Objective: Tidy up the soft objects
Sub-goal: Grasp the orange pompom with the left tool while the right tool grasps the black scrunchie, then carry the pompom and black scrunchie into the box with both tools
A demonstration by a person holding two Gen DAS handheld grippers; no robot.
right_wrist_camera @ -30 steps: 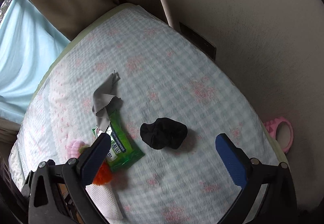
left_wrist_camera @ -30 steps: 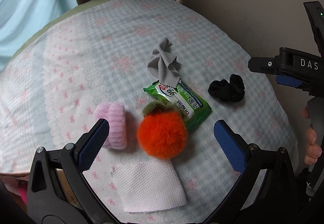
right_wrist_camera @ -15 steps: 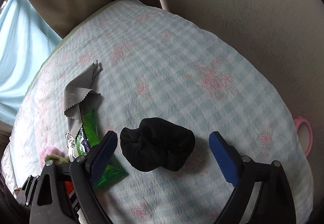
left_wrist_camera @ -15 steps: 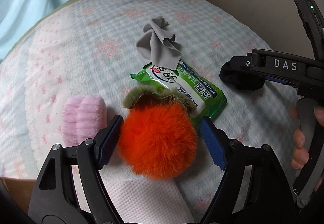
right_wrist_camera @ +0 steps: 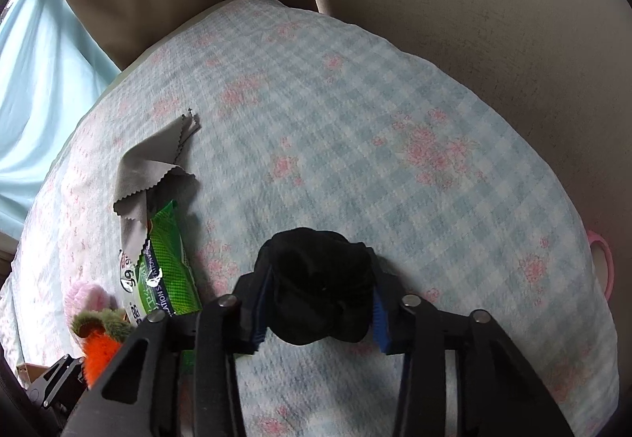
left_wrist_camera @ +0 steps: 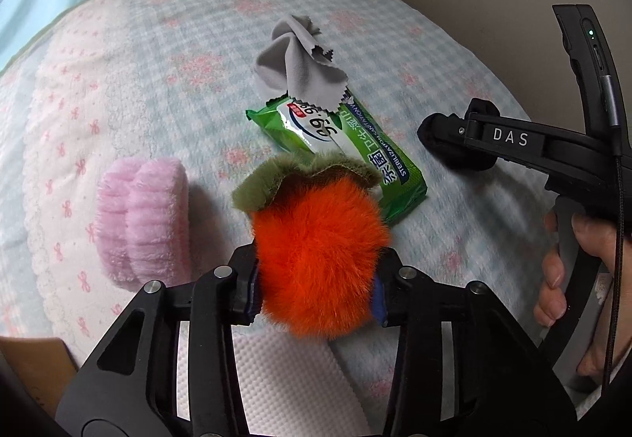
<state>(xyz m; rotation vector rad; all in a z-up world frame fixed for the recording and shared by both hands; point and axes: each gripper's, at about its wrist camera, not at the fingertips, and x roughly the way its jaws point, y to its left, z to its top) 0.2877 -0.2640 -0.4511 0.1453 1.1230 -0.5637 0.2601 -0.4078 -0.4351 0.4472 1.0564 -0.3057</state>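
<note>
Left wrist | fluffy round orange pompom (left_wrist_camera: 320,263) | ribbed pink band (left_wrist_camera: 144,221) | crinkly green packet (left_wrist_camera: 339,152)

My work surface: checked floral bedspread (left_wrist_camera: 158,53). Lying on it: grey cloth (left_wrist_camera: 292,61) overlapping green wipes pack (left_wrist_camera: 335,144), pink headband (left_wrist_camera: 142,223), white paper towel (left_wrist_camera: 284,377), orange pompom (left_wrist_camera: 320,259), black scrunchie (right_wrist_camera: 320,287).

Cloth (left_wrist_camera: 294,67) overlaps wipes pack (left_wrist_camera: 339,144) – pompom (left_wrist_camera: 320,259) in front, headband (left_wrist_camera: 144,219) to its left.
</note>
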